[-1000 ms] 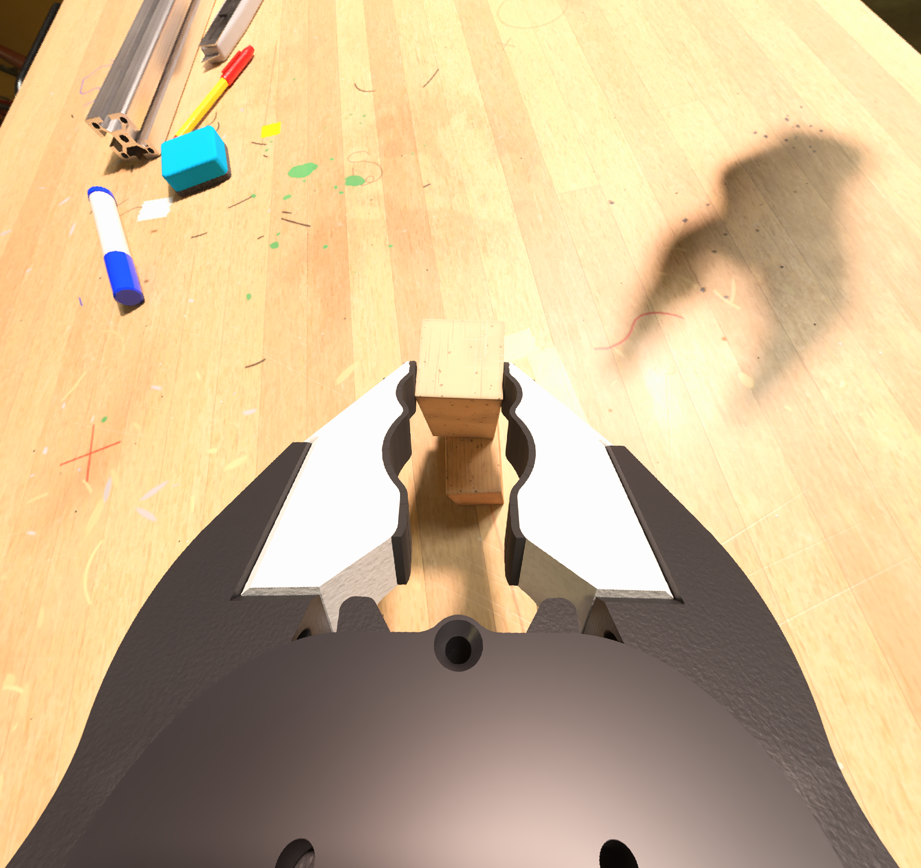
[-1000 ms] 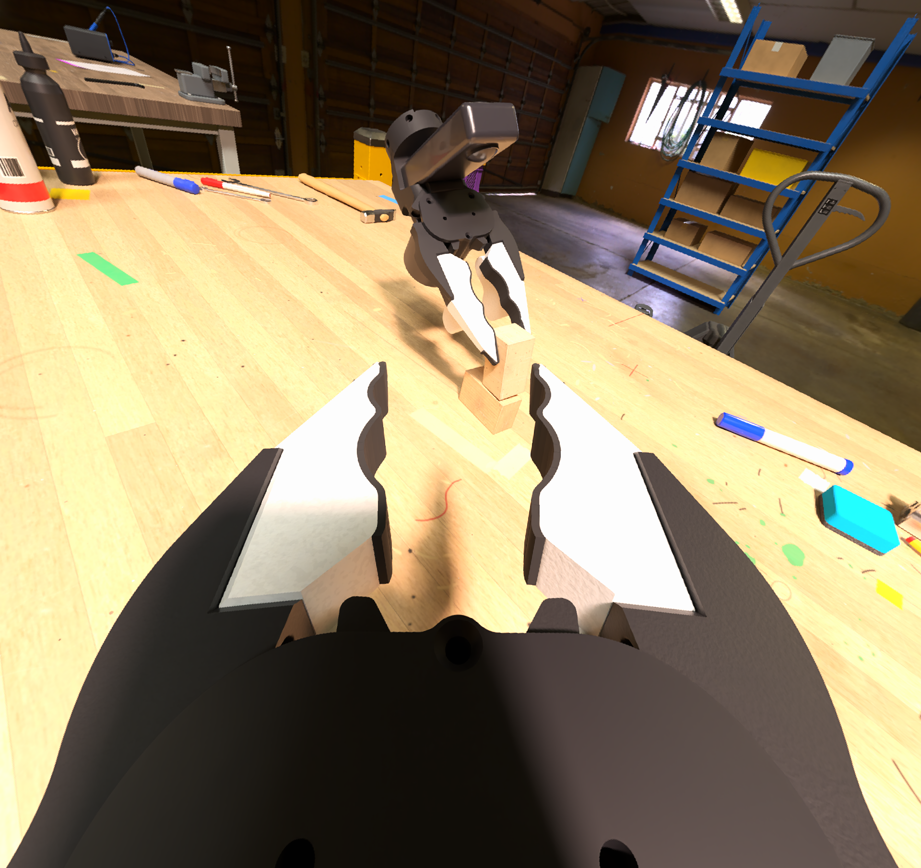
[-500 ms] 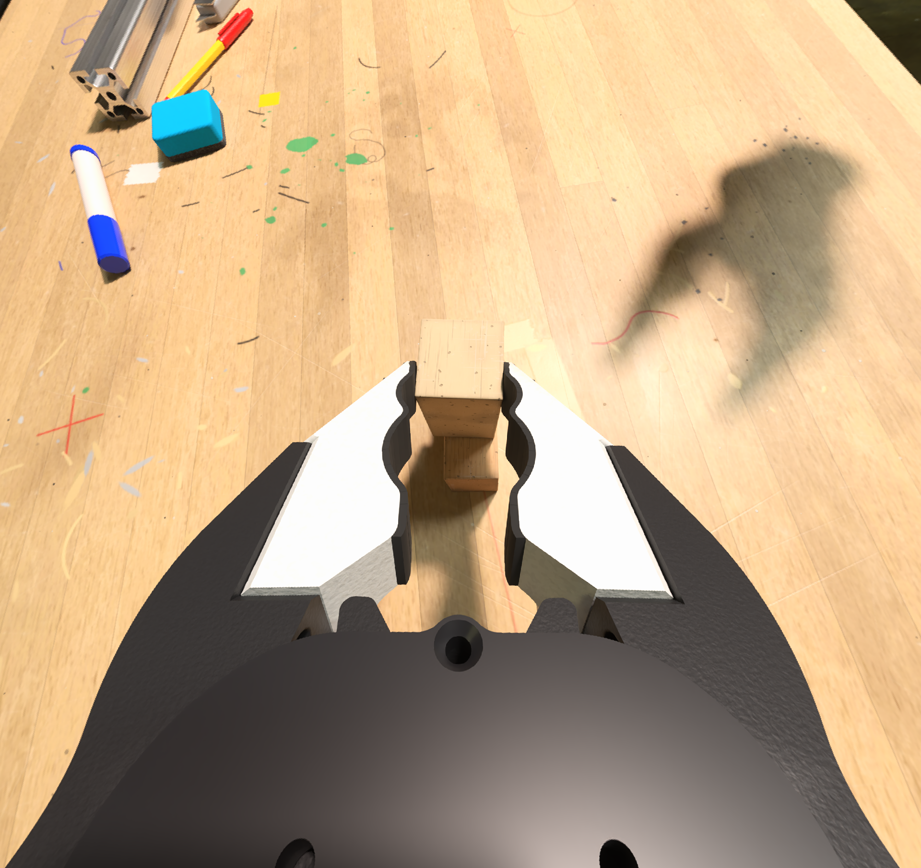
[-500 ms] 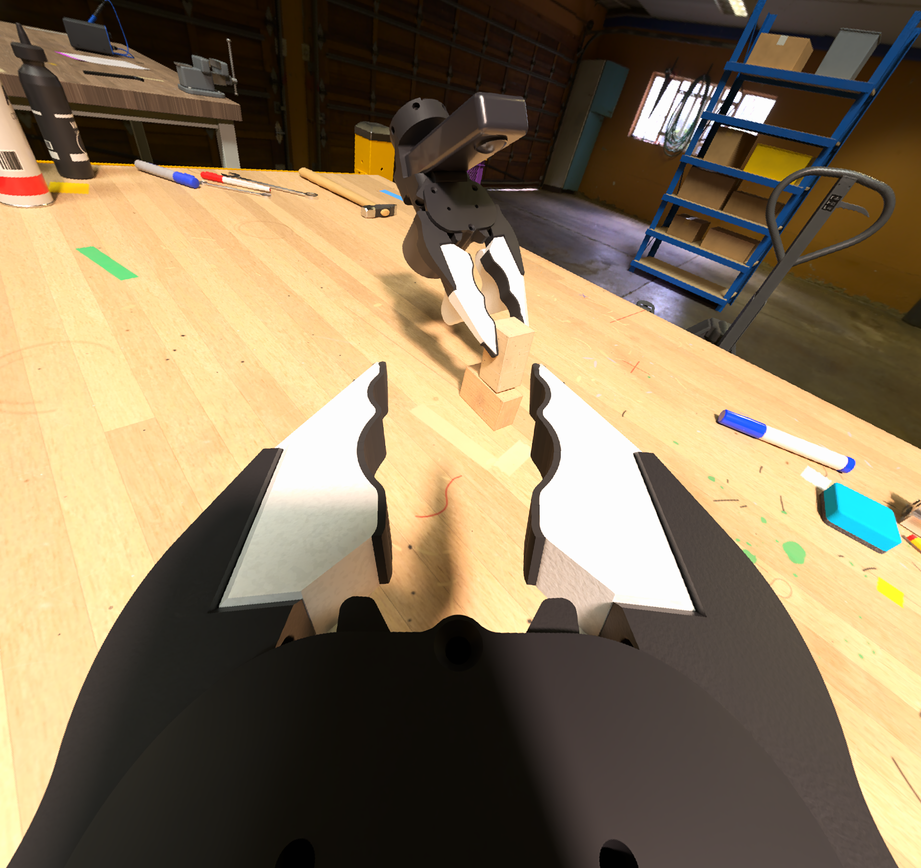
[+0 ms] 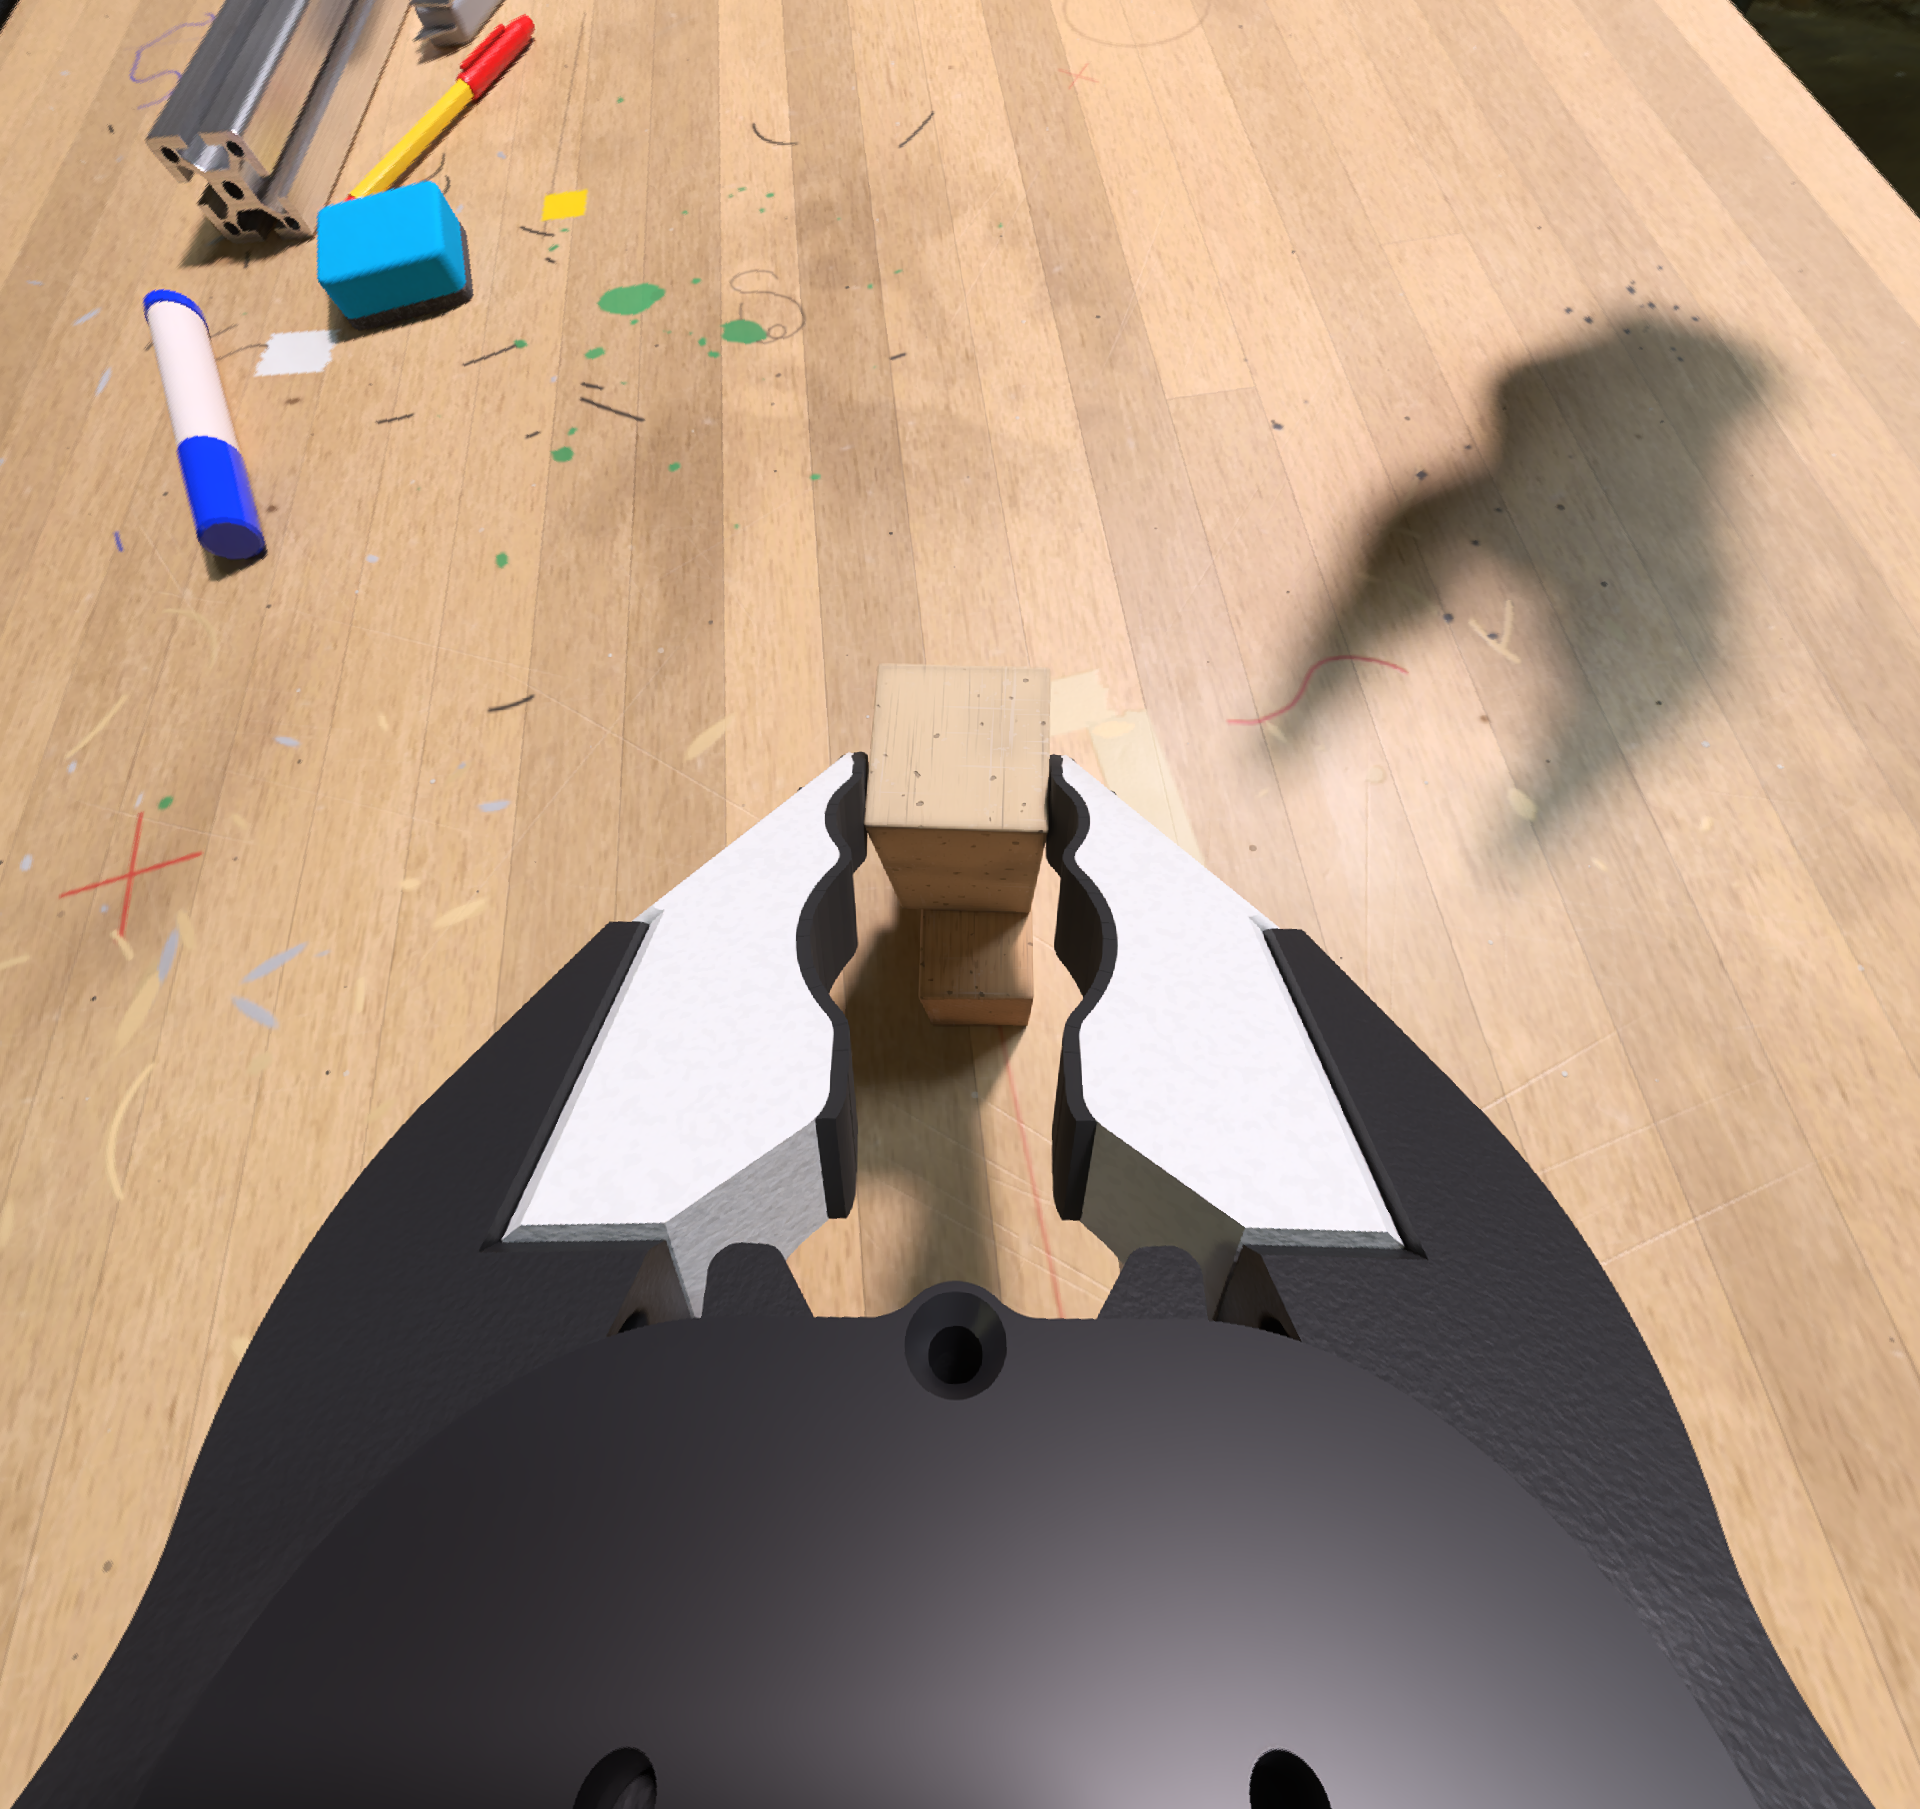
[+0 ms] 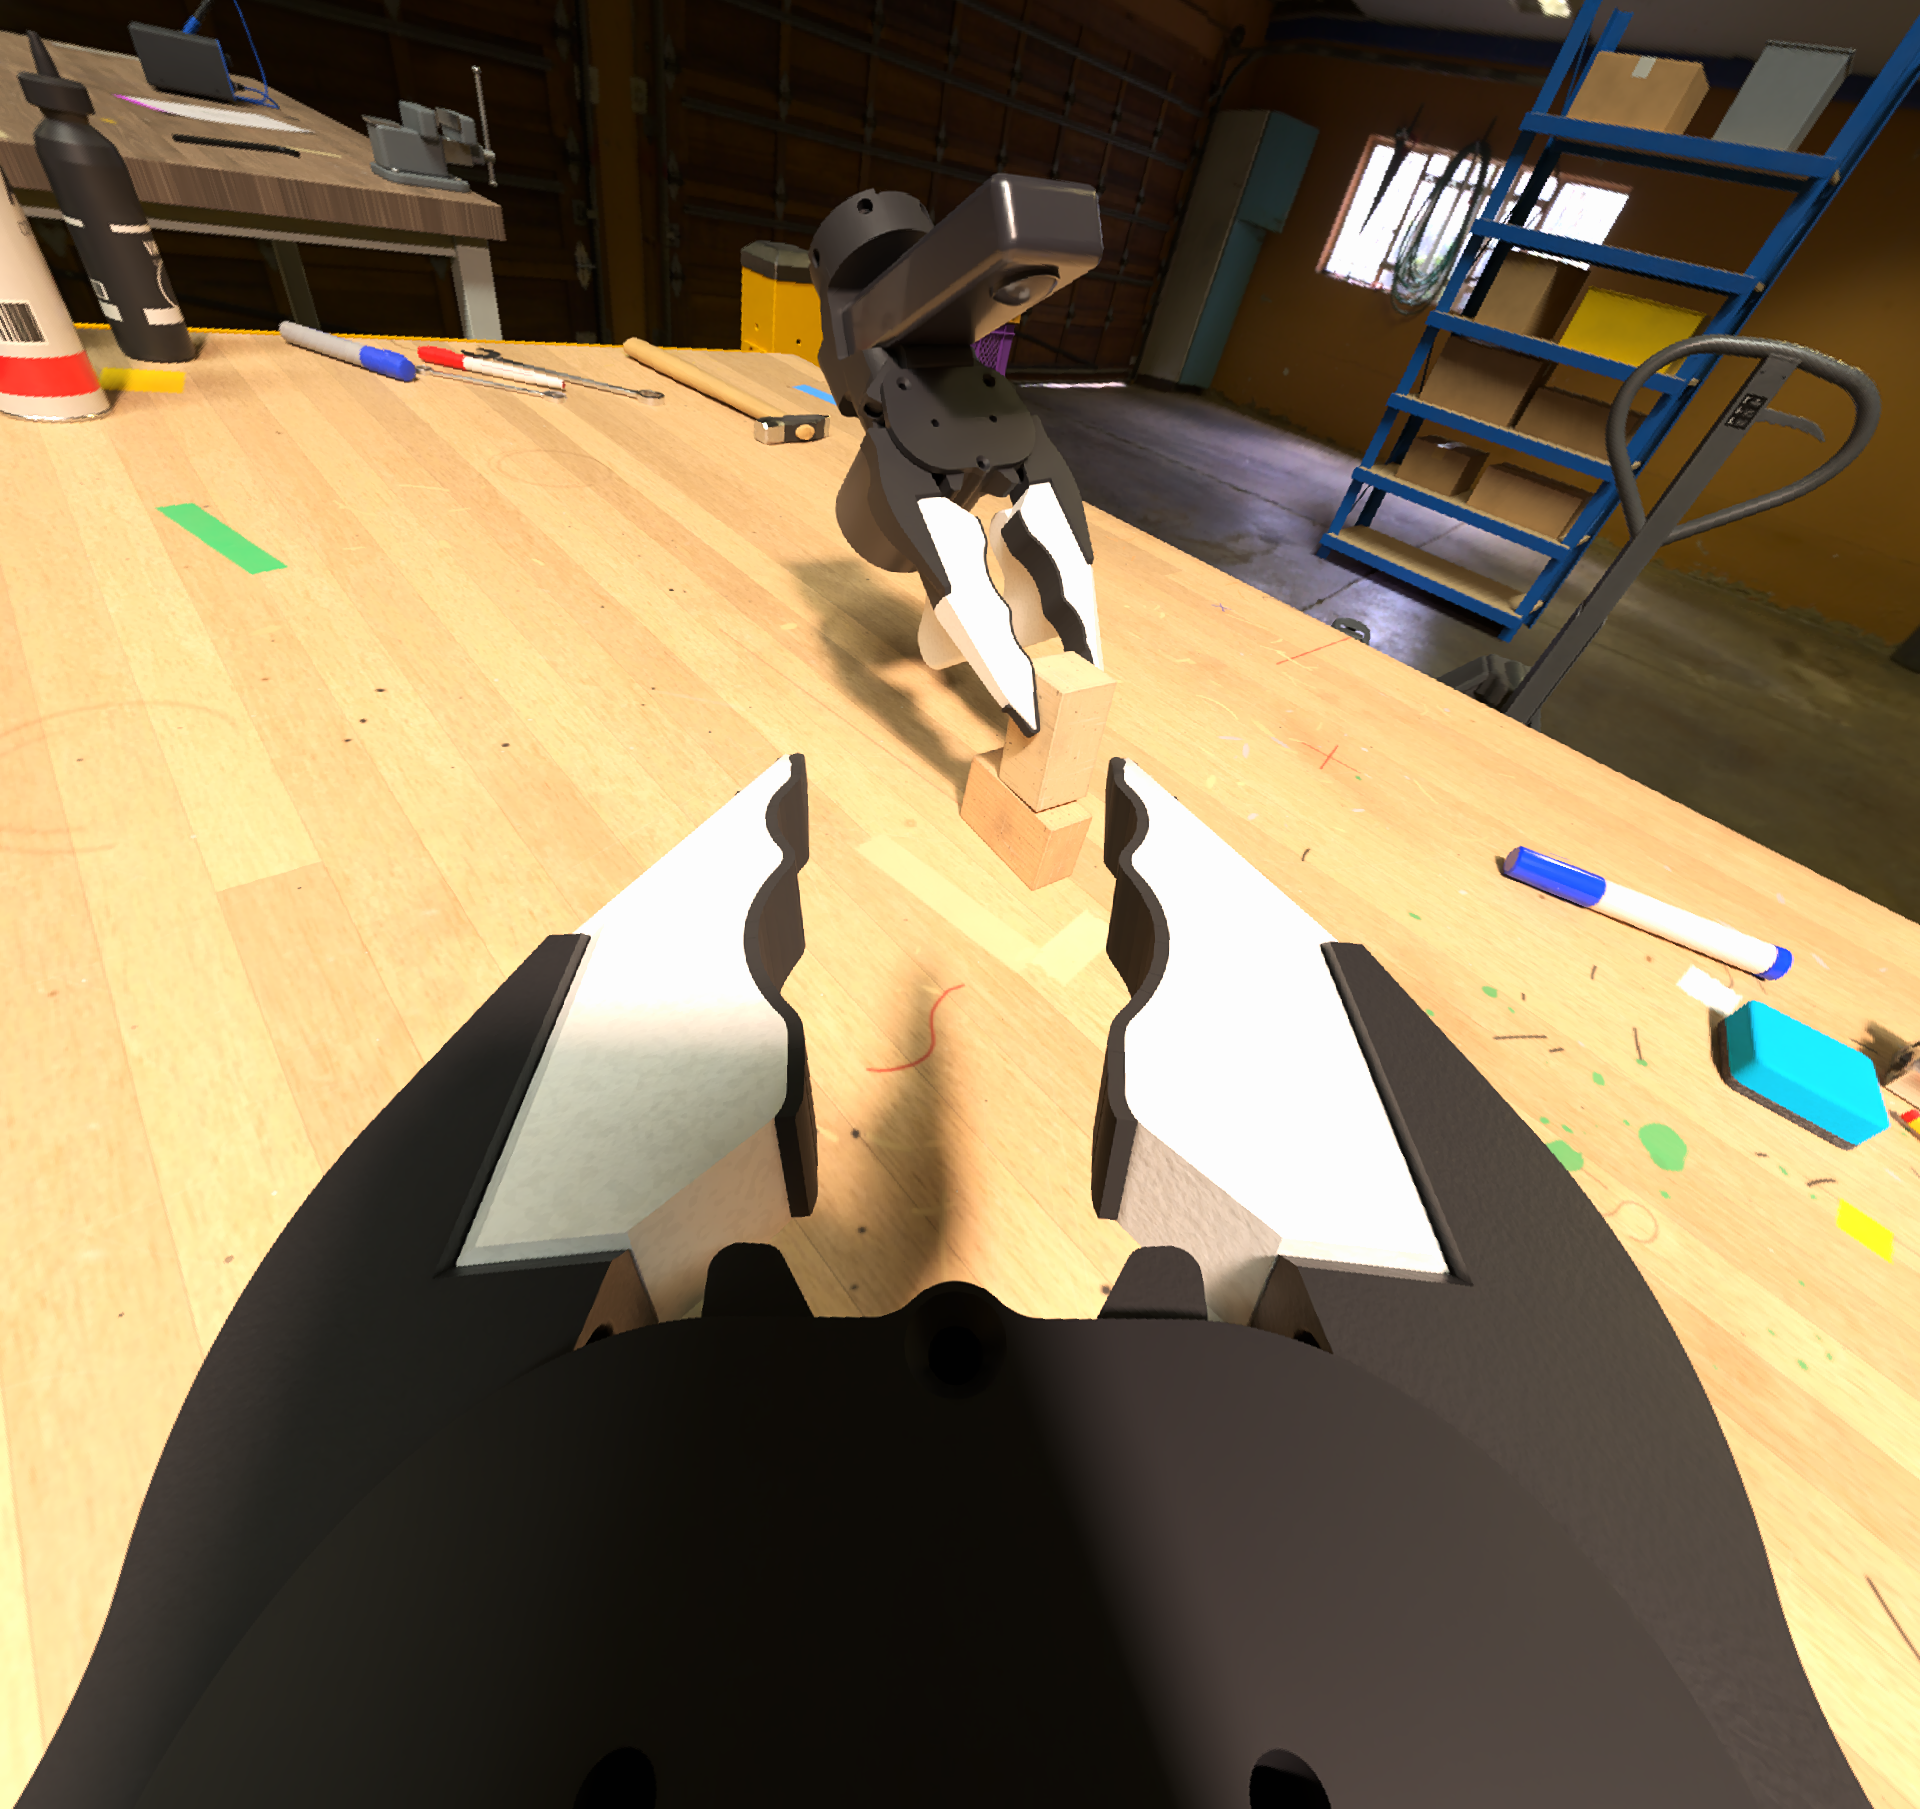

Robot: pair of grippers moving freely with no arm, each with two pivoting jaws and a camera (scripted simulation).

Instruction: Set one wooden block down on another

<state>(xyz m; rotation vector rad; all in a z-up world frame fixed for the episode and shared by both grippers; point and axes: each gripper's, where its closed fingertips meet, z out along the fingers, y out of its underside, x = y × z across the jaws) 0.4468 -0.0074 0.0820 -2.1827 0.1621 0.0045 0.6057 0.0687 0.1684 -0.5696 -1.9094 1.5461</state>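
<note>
My left gripper (image 5: 956, 783) is shut on a light wooden block (image 5: 958, 746) held between its fingertips. A second wooden block (image 5: 977, 970) rests on the workbench right below it. In the right wrist view the held block (image 6: 1070, 736) sits tilted on the lower block (image 6: 1023, 829), touching its top, with the left gripper (image 6: 1049, 689) still clamped on it. My right gripper (image 6: 956, 772) is open and empty, low over the bench, a short way in front of the two blocks.
A blue-capped marker (image 5: 203, 419), a cyan eraser (image 5: 390, 247), a red-and-yellow pen (image 5: 447, 102) and an aluminium rail (image 5: 270, 66) lie far left of the left gripper. At the bench's far end are a hammer (image 6: 727, 388), markers (image 6: 348, 351) and a black bottle (image 6: 104, 221).
My left gripper has moved the held block backward and down, so less of the lower block shows beneath it and the two now touch. The right gripper has stayed put.
</note>
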